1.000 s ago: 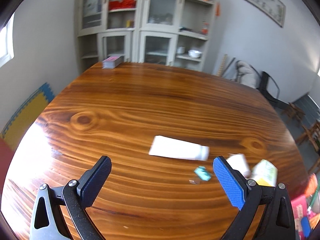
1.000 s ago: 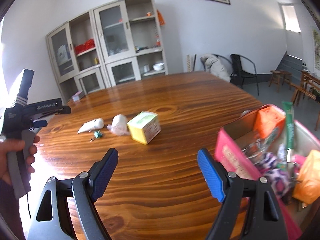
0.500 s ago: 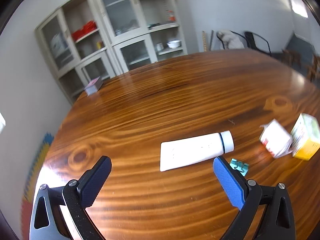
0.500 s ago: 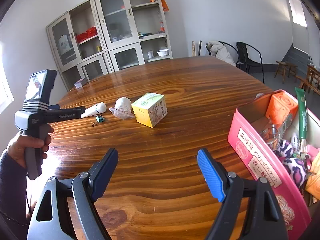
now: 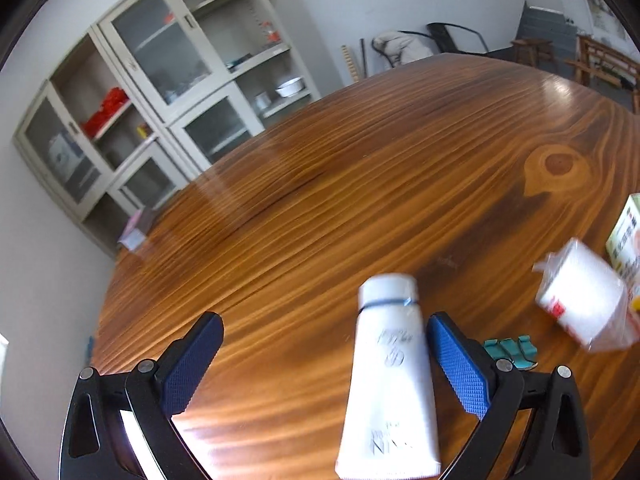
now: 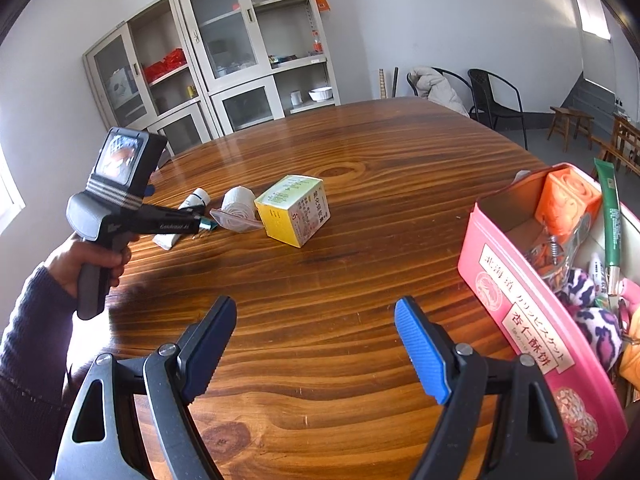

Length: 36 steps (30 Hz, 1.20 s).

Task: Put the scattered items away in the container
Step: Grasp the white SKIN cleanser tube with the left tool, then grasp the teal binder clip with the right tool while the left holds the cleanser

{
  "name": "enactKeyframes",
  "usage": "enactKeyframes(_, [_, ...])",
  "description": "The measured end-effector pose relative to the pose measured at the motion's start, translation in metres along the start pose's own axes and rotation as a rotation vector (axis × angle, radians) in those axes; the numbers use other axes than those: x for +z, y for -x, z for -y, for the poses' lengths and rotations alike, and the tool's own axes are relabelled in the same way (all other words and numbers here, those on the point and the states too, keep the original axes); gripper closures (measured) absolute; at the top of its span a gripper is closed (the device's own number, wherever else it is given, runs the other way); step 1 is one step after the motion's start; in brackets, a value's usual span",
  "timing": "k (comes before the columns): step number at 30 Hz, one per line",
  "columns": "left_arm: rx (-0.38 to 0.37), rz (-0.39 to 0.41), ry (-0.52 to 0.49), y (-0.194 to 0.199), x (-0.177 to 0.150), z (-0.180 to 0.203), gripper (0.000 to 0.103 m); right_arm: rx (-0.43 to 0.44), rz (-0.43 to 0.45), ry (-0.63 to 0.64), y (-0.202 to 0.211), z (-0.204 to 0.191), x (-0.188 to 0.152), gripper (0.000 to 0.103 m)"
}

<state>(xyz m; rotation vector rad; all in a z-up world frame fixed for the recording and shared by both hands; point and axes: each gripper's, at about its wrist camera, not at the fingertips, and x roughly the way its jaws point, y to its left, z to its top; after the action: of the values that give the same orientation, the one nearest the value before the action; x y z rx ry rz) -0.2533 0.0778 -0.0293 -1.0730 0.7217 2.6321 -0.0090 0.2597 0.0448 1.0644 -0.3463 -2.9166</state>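
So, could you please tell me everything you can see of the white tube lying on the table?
The white tube is a soft-looking squeeze tube with a round white cap, a thin dark ring below it, and faint grey lettering on its body. It lies flat on the wooden table, cap pointing away from the left gripper, between that gripper's open jaws and close to the right-hand one. Neither pad presses on it. A small teal clip lies just beside it.

I am holding my right tool (image 6: pixel 316 344) wide open over the table (image 6: pixel 360 184), beside the pink container (image 6: pixel 520 320), facing the yellow box (image 6: pixel 294 210).
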Motion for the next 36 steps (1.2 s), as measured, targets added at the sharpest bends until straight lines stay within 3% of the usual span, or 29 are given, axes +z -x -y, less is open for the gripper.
enactKeyframes(5, [-0.142,-0.072,0.211,-0.013,-0.002,-0.024,0.001,0.001,-0.015,0.0,-0.002,-0.002,0.0,0.019])
enactKeyframes(7, [-0.228,-0.084,0.316,-0.015,-0.007,-0.036,0.028,0.004,-0.017,0.003,-0.003,-0.003,-0.001,0.019])
enactKeyframes(8, [-0.232,-0.078,0.334,-0.013,-0.008,-0.039,0.034,0.006,-0.017,0.006,-0.003,-0.004,-0.002,0.019])
enactKeyframes(10, [-0.216,-0.07,0.33,-0.009,-0.008,-0.039,0.069,0.011,-0.016,0.014,-0.004,-0.007,-0.003,0.019])
enactKeyframes(19, [-0.181,-0.082,0.422,0.004,-0.035,-0.061,0.069,0.117,-0.074,0.123,-0.022,-0.042,0.001,0.019])
enactKeyframes(27, [-0.13,-0.081,0.503,0.019,-0.068,-0.096,0.069,0.286,-0.212,0.209,-0.084,-0.095,0.026,0.019])
enactKeyframes(33, [-0.138,-0.07,0.562,0.028,-0.075,-0.113,0.069,0.253,-0.221,0.234,-0.132,-0.121,0.046,0.027])
enactKeyframes(36, [-0.14,-0.065,0.569,0.027,-0.074,-0.116,0.069,0.151,-0.216,0.238,-0.152,-0.121,0.06,0.033])
